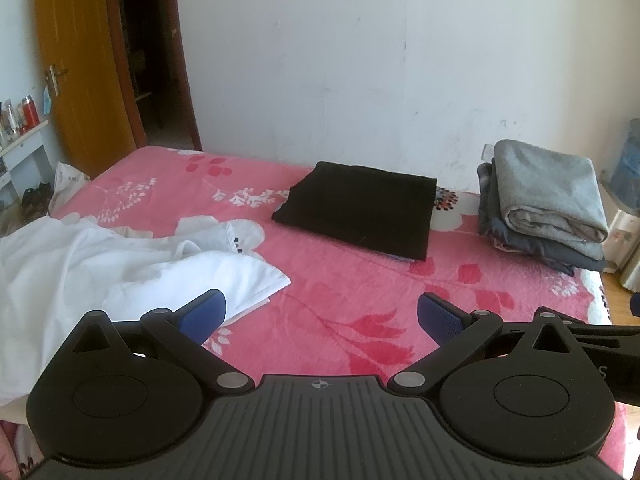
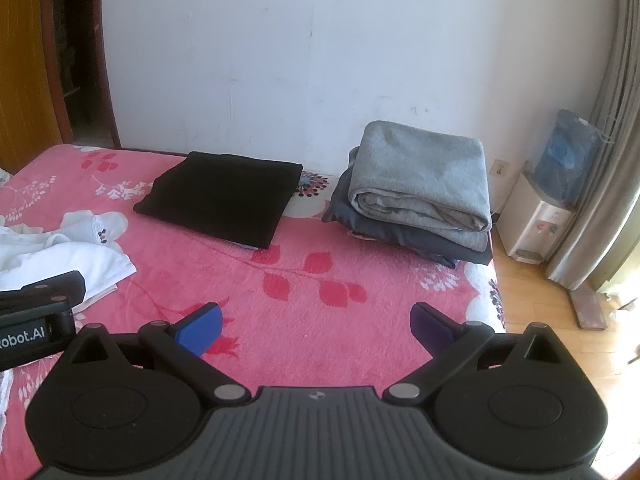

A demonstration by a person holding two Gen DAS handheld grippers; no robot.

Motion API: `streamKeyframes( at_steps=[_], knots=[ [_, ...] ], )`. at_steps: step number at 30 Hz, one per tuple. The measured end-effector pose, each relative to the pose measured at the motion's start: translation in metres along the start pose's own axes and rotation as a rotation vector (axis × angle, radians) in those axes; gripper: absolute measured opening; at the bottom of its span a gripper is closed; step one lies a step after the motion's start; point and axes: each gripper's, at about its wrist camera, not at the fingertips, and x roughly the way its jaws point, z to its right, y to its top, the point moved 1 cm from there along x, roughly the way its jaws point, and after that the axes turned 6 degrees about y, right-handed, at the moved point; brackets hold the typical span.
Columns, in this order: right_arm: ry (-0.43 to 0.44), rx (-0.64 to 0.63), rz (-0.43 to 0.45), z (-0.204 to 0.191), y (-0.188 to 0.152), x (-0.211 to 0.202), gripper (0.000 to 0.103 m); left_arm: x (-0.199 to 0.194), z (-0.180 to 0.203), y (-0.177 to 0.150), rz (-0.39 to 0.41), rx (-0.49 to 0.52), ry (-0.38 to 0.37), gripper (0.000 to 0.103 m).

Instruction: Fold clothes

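Left wrist view: white garment (image 1: 100, 264) rumpled on pink bedspread (image 1: 360, 300), looks light, limp; best pinched at near hem corner | lies left of left gripper (image 1: 320, 314), touching neither finger | left gripper spread wide, empty | right gripper (image 2: 316, 326) likewise spread, empty, garment well off to its left.

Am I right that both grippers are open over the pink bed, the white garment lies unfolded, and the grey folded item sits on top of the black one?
Not quite: the grey folded item tops a separate dark stack; the black one lies alone, as the right wrist view shows.
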Motion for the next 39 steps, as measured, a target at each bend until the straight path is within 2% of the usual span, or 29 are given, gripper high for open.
streamKeyframes(
  at_steps=[39],
  knots=[
    [-0.026,-0.007,0.002,0.01,-0.002,-0.002,0.102,-0.002,0.013,0.0,0.002,-0.001,-0.02,0.103]
  ],
)
